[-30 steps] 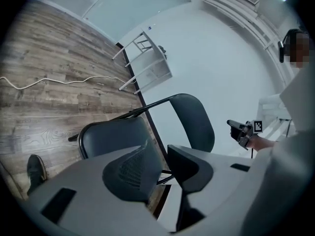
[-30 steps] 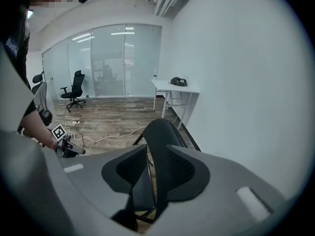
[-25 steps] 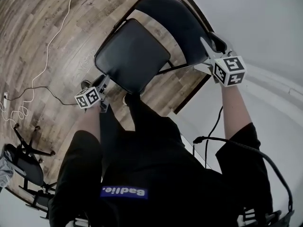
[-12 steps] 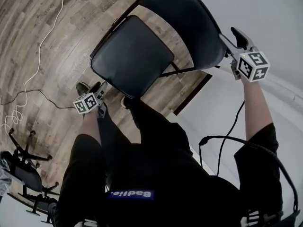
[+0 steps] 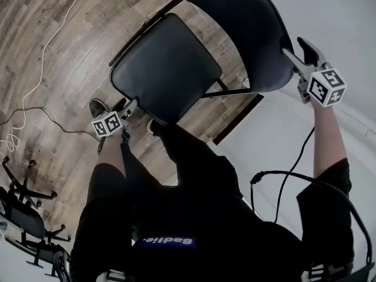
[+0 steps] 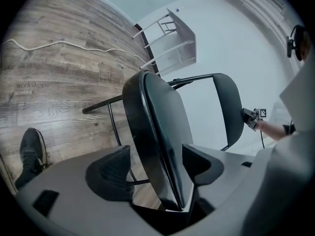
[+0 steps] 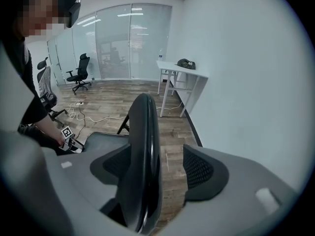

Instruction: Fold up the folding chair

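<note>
The black folding chair stands on the wood floor in front of me, its padded seat (image 5: 164,69) tipped up towards the curved backrest (image 5: 247,34). My left gripper (image 5: 126,113) straddles the seat's front edge (image 6: 157,117). Its jaws are opening around that edge, and floor shows between the left pad and the seat. At the backrest's right edge (image 7: 142,151), my right gripper (image 5: 299,54) has its jaws opening too. A clear gap shows beside its right pad (image 7: 199,168).
A white cable (image 5: 47,46) trails over the floor at the left. Office chair bases (image 5: 23,216) stand at the lower left. My shoe (image 5: 97,106) is under the left gripper. A white wall with a dark baseboard (image 5: 235,119) runs close on the right. A white table (image 7: 182,70) stands against the wall.
The right gripper has slid right and up in the head view along the backrest's edge. The left gripper has stayed at the seat's front edge, and the chair has shifted slightly right.
</note>
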`<action>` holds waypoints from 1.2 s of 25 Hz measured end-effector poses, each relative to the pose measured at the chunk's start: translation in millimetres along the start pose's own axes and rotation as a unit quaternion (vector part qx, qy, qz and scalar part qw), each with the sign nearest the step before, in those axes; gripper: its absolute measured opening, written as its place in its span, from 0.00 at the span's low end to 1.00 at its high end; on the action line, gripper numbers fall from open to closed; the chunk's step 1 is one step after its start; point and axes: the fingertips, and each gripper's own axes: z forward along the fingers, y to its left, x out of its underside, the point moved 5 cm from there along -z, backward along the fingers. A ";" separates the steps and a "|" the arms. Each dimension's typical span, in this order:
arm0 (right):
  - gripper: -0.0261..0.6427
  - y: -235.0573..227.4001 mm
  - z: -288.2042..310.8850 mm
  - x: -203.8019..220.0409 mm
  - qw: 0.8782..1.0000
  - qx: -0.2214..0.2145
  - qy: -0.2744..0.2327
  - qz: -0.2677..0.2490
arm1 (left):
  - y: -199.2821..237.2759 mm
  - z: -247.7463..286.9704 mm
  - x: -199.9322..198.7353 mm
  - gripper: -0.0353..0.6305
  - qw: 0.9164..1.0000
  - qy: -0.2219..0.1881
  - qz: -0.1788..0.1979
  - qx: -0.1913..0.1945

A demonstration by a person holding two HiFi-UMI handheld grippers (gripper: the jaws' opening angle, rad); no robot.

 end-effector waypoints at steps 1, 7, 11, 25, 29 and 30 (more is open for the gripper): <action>0.49 -0.7 4.1 0.9 1.000 -0.003 0.003 -0.002 | 3.7 3.1 -0.4 0.52 1.000 -0.007 -0.003 0.003; 0.48 -1.3 19.9 10.7 0.999 -0.026 0.024 -0.007 | 7.4 30.0 0.0 0.52 0.998 -0.019 -0.025 0.061; 0.48 2.9 32.8 16.3 0.998 -0.050 0.035 -0.004 | 14.0 37.4 3.0 0.52 0.992 -0.021 -0.054 0.115; 0.29 15.5 50.3 16.2 0.989 -0.123 0.080 -0.003 | 3.6 66.6 -3.2 0.46 0.978 0.007 -0.076 0.192; 0.28 16.4 50.6 12.2 0.989 -0.124 0.081 0.001 | -0.8 66.6 -4.4 0.46 0.978 0.004 -0.080 0.191; 0.28 17.9 50.0 10.3 0.989 -0.122 0.080 0.000 | -2.4 65.9 -4.4 0.46 0.979 0.003 -0.081 0.189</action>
